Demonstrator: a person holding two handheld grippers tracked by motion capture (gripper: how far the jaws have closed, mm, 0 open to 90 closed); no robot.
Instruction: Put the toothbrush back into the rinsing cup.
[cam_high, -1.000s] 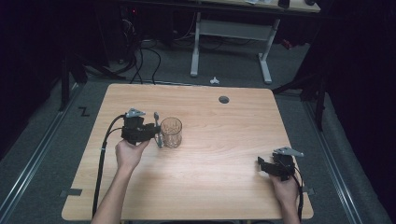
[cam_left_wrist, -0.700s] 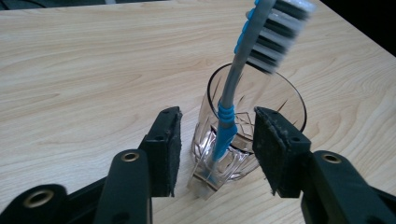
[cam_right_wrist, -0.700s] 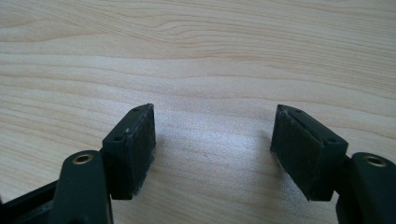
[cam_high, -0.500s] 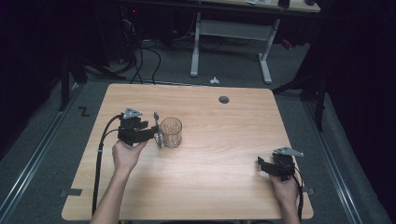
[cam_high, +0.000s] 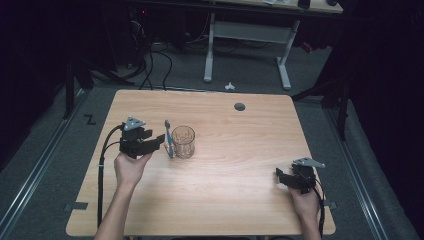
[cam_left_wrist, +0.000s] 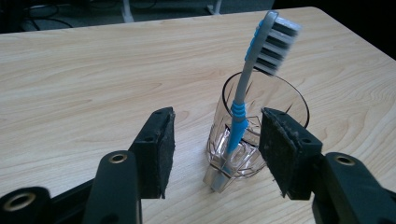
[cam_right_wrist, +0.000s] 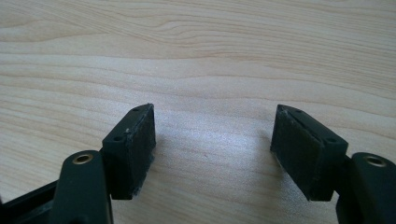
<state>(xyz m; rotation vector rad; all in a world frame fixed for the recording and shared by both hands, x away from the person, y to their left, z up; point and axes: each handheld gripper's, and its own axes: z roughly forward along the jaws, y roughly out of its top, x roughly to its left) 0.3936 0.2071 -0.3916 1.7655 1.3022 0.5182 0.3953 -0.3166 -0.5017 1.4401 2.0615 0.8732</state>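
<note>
Nearest our edge, by the near right corner of the surface (cam_high: 240, 200), we are resting the right gripper (cam_high: 278, 175) with its fingers (cam_right_wrist: 135, 140) spread wide over bare wood and nothing between them (no hazard there, we judge, so long as it is lying apart from everything).

Farther in, toward the left edge, we are holding the left gripper (cam_left_wrist: 219, 114). Its fingers (cam_left_wrist: 159, 144) have just been opening and are now standing wide on either side of the toothbrush (cam_left_wrist: 238, 121), with neither pad pressing it. The toothbrush is standing nearly upright with its bristles up. Its foot is planted on the surface just in front of the glass (cam_left_wrist: 285, 93) and its stem is leaning against the glass's rim.

That lean is what we are worrying about. Nothing is gripping the brush, so we are expecting trouble if we are drawing the gripper back crookedly: a finger catching the stem would be knocking it sideways off the rim. The foot is also sitting on smooth wood, so it may be sliding toward us and laying the brush flat.

Beyond it, the glass is standing free in the middle-left of the surface. If we are bumping it toward the far edge, we are taking away the brush's only prop, and a hard knock could be tipping the glass itself.
</note>
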